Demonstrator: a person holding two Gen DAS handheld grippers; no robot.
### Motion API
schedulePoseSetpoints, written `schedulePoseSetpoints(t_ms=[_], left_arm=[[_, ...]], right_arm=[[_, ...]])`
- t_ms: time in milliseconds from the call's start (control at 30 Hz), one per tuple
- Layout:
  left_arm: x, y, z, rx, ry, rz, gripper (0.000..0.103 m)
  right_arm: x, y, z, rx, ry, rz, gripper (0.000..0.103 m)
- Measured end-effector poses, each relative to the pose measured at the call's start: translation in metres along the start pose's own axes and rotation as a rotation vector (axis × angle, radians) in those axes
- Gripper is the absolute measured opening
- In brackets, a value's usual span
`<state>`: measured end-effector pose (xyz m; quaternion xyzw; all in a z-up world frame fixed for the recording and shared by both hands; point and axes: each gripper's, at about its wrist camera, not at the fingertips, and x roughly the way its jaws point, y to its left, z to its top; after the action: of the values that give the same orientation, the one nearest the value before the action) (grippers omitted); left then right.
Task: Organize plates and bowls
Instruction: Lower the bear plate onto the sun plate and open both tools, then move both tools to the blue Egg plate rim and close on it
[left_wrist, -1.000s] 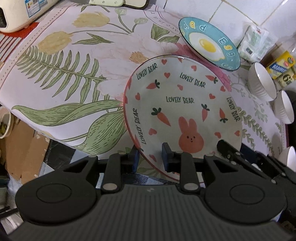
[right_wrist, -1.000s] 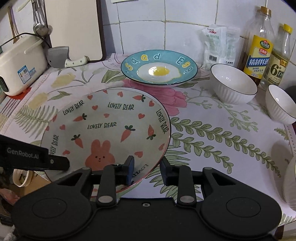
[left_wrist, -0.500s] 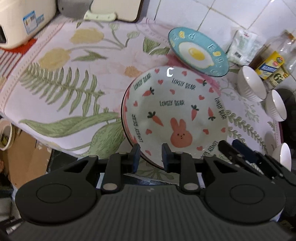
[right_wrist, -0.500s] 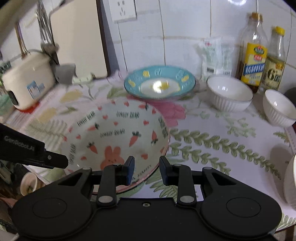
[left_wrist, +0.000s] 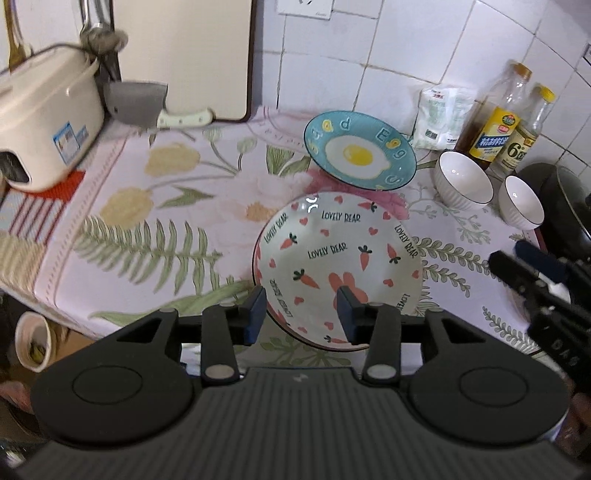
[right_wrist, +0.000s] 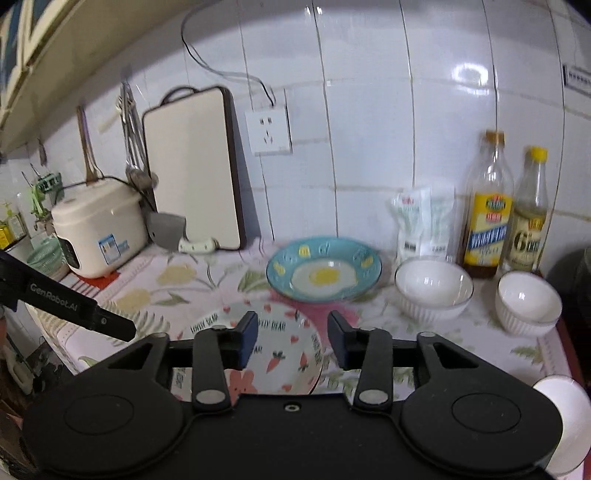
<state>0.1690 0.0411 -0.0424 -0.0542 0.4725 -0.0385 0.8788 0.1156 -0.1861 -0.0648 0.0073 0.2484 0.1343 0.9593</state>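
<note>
Cream rabbit-and-carrot plate (left_wrist: 338, 264) lettered "LOVELY BEAR", flat on the floral cloth (left_wrist: 155, 206), just beyond the left gripper (left_wrist: 300, 314), right gripper (right_wrist: 291, 341) above it, both spread wide, holding nothing

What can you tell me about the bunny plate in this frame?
The bunny plate is a round, shallow, glossy, ceramic-looking dish, cream inside with a dark rim, printed with a pink rabbit, orange carrots, red hearts and the words "LOVELY BEAR". It lies on the floral cloth near the counter's front edge, just in front of the blue egg plate. Both claws are open; the left claw brackets its near rim, though contact cannot be told.
</note>
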Motion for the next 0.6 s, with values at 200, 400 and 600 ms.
schedulePoseSetpoints(t_ms=[200, 400, 600], left_arm=[[-0.004, -0.007, 0.014, 0.036, -0.017, 0.008, 0.047], [0.000, -0.012, 0.031, 0.089, -0.031, -0.007, 0.053], [0.014, -0.007, 0.051, 0.125, -0.078, -0.046, 0.065]], right_arm=[[-0.008, -0.010, 0.012, -0.018, -0.049, 0.013, 0.061], [0.000, -0.018, 0.020, -0.039, -0.073, 0.018, 0.068], [0.023, -0.030, 0.019, 0.003, -0.105, 0.047, 0.073]])
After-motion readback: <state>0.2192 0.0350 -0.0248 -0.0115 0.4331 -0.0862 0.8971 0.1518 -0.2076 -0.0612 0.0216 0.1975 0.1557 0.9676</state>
